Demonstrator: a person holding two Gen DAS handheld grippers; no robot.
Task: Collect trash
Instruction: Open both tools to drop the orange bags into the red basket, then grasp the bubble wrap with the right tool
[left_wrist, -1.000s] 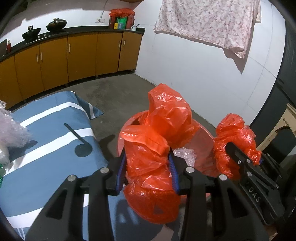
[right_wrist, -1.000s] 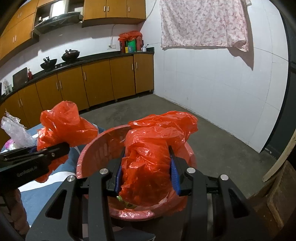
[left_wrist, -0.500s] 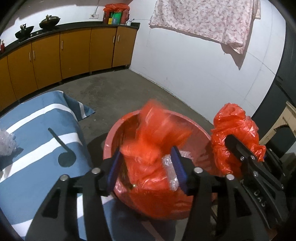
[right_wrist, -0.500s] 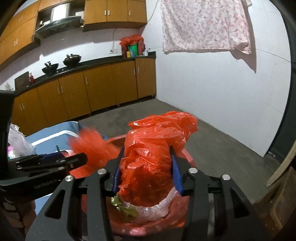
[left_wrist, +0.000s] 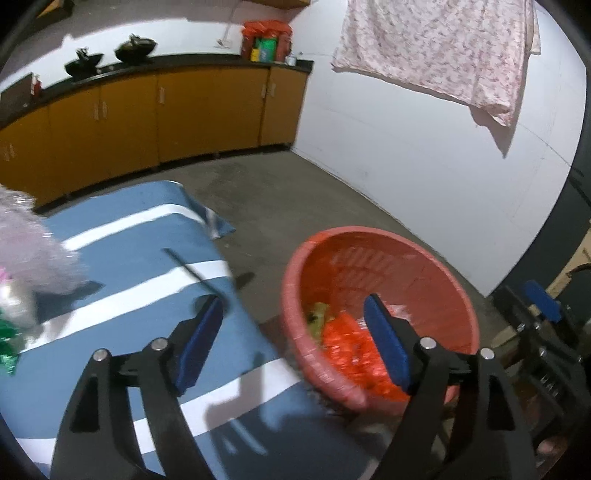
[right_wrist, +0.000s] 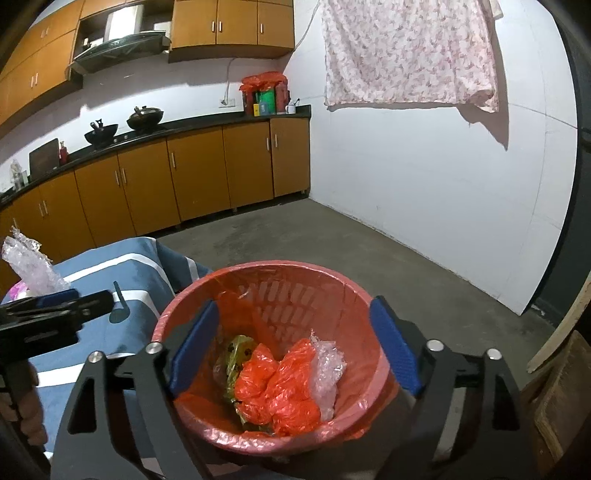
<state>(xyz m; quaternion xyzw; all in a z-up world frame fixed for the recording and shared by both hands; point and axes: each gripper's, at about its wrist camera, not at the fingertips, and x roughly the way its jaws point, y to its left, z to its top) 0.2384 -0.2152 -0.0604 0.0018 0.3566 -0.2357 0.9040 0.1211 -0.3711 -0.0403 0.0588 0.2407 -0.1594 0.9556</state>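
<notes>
While both hand-held grippers stand spread with nothing between their pads, your risks now lie in what you reach for next rather than in what you hold. Your right hand-held gripper (right_wrist: 291, 345) has just been opening over the red basket (right_wrist: 184, 306), and the orange bags (right_wrist: 277, 384) lie loose at its bottom beside a clear wrapper (right_wrist: 327, 369) and a green-yellow packet (right_wrist: 236, 354); nothing is pinched there. Your left hand-held gripper (left_wrist: 295, 339) has likewise just been opening, and it hangs partly over the basket rim and partly over the blue striped cloth (left_wrist: 122, 266) on the surface, its view smeared. More trash seems to wait at the far left of that surface: a crinkled clear plastic bundle (left_wrist: 33, 251) and some green foil (left_wrist: 7, 347). If you swing the left one that way fast, a finger could catch the basket rim, and the basket, which looks light and sits just beside the surface edge, might tip and spill what you have collected. Thin plastic may also slide out of a shallow pinch, or you may nip the cloth with it and drag it. The two tools are close, so watch for them knocking together.
</notes>
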